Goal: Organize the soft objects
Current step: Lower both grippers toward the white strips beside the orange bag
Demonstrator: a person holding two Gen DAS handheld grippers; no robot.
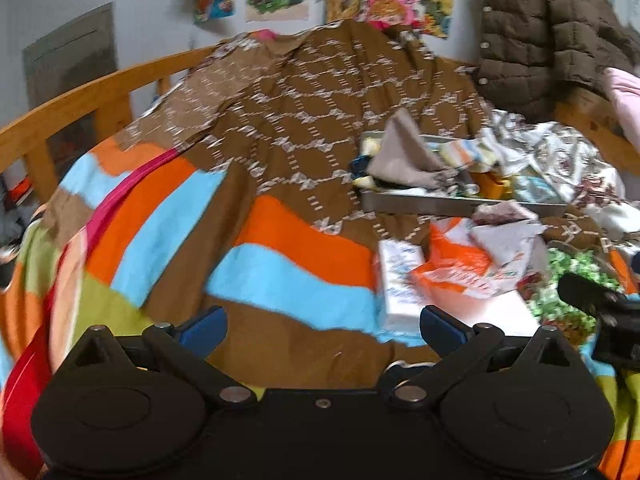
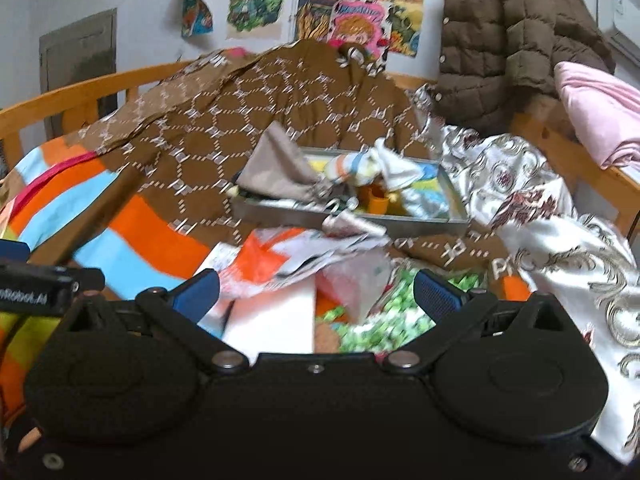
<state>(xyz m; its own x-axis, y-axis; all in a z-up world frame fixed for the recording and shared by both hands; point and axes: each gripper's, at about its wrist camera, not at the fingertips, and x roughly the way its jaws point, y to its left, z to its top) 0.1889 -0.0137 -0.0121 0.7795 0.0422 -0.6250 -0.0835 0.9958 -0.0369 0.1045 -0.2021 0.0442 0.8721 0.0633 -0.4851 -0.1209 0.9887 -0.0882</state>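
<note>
Both empty gripper jaws gape over crumpled cloths [image 2: 304,256], metal tray [image 2: 420,222].

Brown lattice-patterned quilt [image 1: 320,92], orange-blue striped sheet [image 1: 288,248]

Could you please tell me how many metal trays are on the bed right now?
1. The metal tray sits mid-bed on the brown patterned quilt, holding cloths. Others may be hidden under the clutter.
</note>
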